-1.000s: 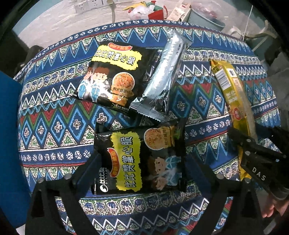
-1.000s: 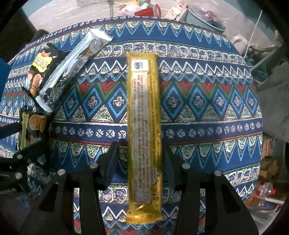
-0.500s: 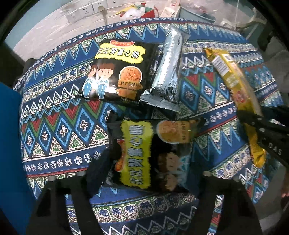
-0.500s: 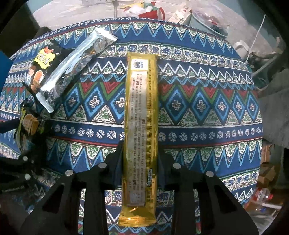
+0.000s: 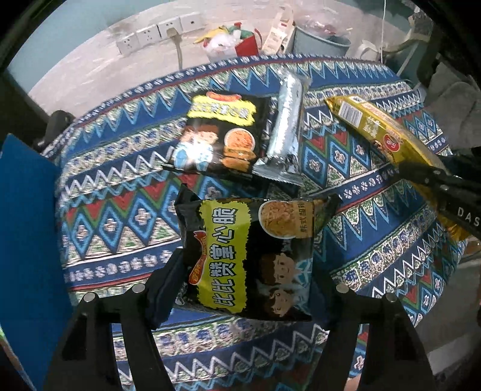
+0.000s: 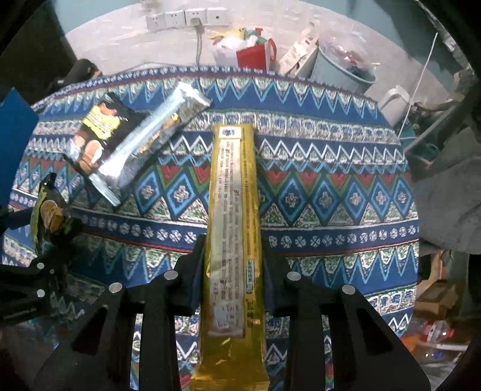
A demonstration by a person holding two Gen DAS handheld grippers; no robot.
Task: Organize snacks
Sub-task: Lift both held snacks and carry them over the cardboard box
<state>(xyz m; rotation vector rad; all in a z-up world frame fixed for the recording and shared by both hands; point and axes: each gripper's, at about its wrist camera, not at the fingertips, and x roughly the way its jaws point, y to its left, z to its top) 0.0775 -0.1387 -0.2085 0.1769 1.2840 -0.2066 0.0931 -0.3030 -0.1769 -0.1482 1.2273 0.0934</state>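
Observation:
My left gripper (image 5: 240, 276) is shut on a black snack bag with yellow lettering (image 5: 249, 252) and holds it lifted above the patterned tablecloth (image 5: 120, 210). My right gripper (image 6: 233, 261) is shut on a long gold snack pack (image 6: 233, 216), also raised off the cloth; this pack shows in the left wrist view (image 5: 387, 141). A second black snack bag (image 5: 219, 135) lies flat farther back, with a silver wrapper (image 5: 285, 129) overlapping its right edge. Both show in the right wrist view, the bag (image 6: 96, 135) and the silver wrapper (image 6: 147, 138).
The round table's edges curve away on all sides. Beyond it on the floor are a red bag (image 6: 255, 54), a grey bin (image 6: 339, 69) and wall sockets (image 6: 186, 18). A blue panel (image 5: 27, 225) stands at the left.
Both grippers have closed on their snacks and lifted them off the cloth. The views have pulled back and tilted up, showing more floor and wall.

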